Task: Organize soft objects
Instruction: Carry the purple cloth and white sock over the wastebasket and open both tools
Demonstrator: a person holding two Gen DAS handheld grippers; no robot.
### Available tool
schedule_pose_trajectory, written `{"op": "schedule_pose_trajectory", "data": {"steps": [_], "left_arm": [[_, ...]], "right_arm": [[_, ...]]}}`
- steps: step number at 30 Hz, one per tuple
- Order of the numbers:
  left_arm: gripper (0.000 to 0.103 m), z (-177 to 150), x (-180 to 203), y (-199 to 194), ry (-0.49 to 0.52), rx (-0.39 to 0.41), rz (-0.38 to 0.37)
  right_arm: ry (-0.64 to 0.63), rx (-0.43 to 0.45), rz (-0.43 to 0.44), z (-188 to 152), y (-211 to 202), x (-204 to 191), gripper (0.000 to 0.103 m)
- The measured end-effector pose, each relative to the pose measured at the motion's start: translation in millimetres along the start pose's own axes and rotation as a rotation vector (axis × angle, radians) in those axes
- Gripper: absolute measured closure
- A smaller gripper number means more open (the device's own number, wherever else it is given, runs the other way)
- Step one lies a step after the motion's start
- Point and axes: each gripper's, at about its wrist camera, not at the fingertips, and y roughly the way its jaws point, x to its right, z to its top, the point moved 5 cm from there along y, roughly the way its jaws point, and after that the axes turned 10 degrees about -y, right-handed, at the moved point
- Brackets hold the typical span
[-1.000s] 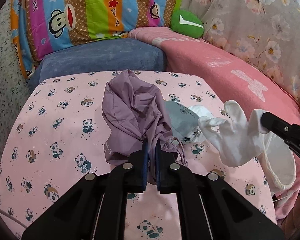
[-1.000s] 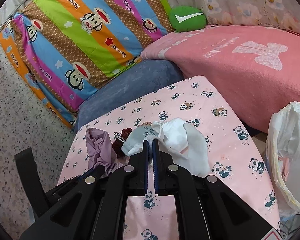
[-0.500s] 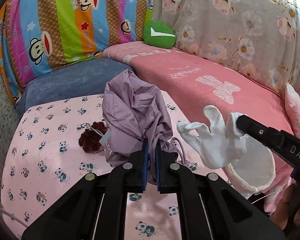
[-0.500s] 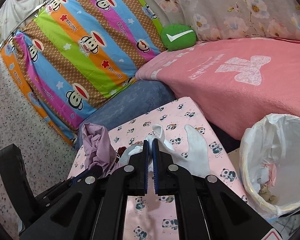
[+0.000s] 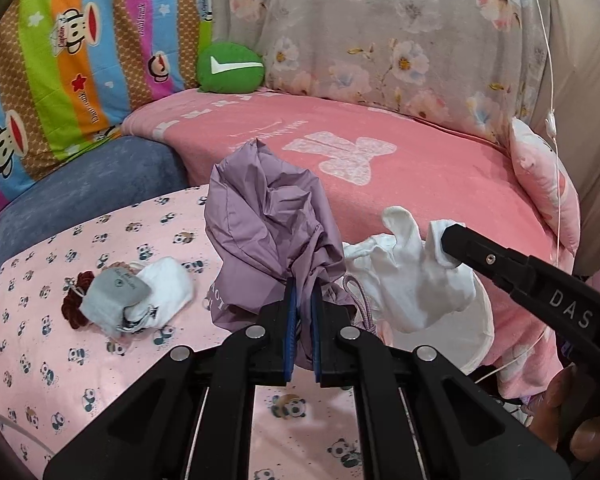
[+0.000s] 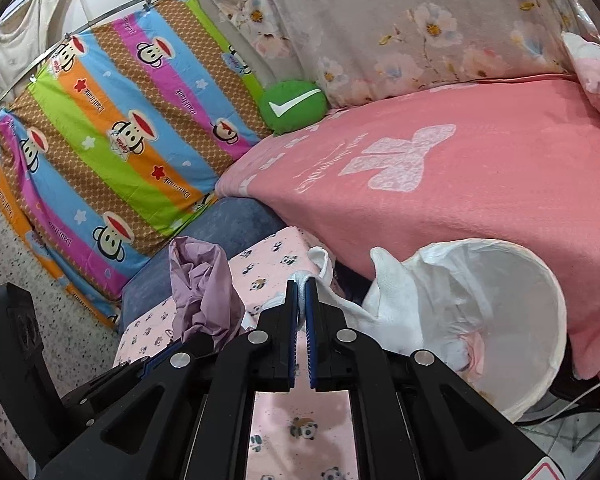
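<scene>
Panda-print tabletop (image 5: 100, 360) beside a pink bed, two soft things lifted toward the bin.

White glove (image 5: 404, 280), clenched in the right hand-held gripper (image 6: 301, 292), hangs at the near rim of the white-lined bin (image 6: 540, 340), which lies just ahead and to its right; that gripper is nearer. Purple cloth (image 5: 268, 232), clenched in the left hand-held gripper (image 5: 302, 292), hangs over the tabletop, farther from the bin.

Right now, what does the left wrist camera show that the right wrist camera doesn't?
Only the left wrist view shows the grey-and-white sock bundle and dark red scrunchie lying on the panda cloth. Only the right wrist view shows the speckled floor and inside the white lined bin. Both show the purple cloth, white glove and green cushion.
</scene>
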Motion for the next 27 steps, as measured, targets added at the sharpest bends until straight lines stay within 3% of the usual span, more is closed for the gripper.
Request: {"op": "schedule_pose_trajectory", "data": {"steps": [13,17,22,24,27], "left_arm": [[0.095,-16,66,39,0.063,-0.104,-0.084],[0.090,-18,68,44,0.058,-0.123,-0.081],[0.042,-17,68,42,0.048,-0.081,-0.039],[0.034,-15,68,40,0.053,-0.060,-0.027],[0.033,-14,66,37,0.062,-0.046,-0.013]], "right_arm": [[0.078,-0.004,-0.098,-5,-13,81,0.097],[0.095,-0.001,-0.110,-7,-13,89,0.090],[0.111,0.006,-0.121,-8,-15,96,0.076],[0.114,0.008,-0.122,-9,-16,96,0.074],[0.118,0.005,-0.118,-8,-17,96,0.072]]}}
